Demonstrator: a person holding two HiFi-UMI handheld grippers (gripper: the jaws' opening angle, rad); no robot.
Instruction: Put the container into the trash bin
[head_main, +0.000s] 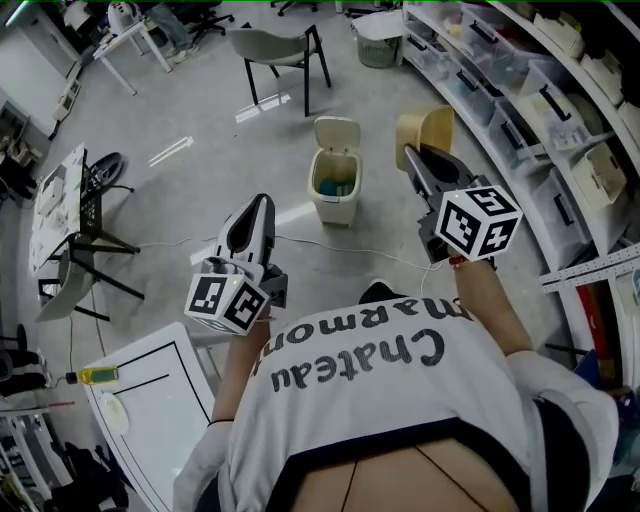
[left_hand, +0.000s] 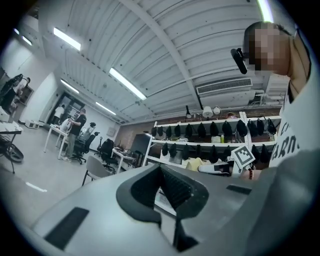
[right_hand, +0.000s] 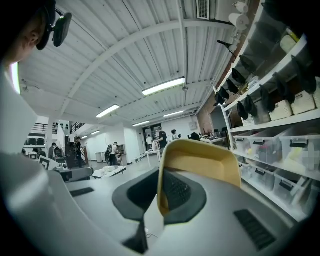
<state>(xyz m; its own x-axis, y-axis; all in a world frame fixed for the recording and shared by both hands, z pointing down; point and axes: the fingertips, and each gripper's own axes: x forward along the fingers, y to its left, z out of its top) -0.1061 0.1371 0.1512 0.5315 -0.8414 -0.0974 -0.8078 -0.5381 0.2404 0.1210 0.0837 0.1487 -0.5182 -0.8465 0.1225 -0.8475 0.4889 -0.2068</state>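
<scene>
Right gripper (head_main: 414, 158): clamped on yellow container (head_main: 428, 126) wall.
Left gripper (head_main: 262, 204): jaws pressed together (nothing between).
Trash bin (head_main: 335, 192): open.

Tee (head_main: 400, 400): white, short-slv, dark lettering across the front. The left gripper (head_main: 262, 203) has a light grey shell w/ black ribbed pads; left cube (head_main: 226, 300) is white w/ black sq markers. The right gripper (head_main: 413, 153) has a darker grey shell, same pads; right cube (head_main: 480, 222) is alike. Thin pale cable (head_main: 340, 248) shows btwn them.
</scene>
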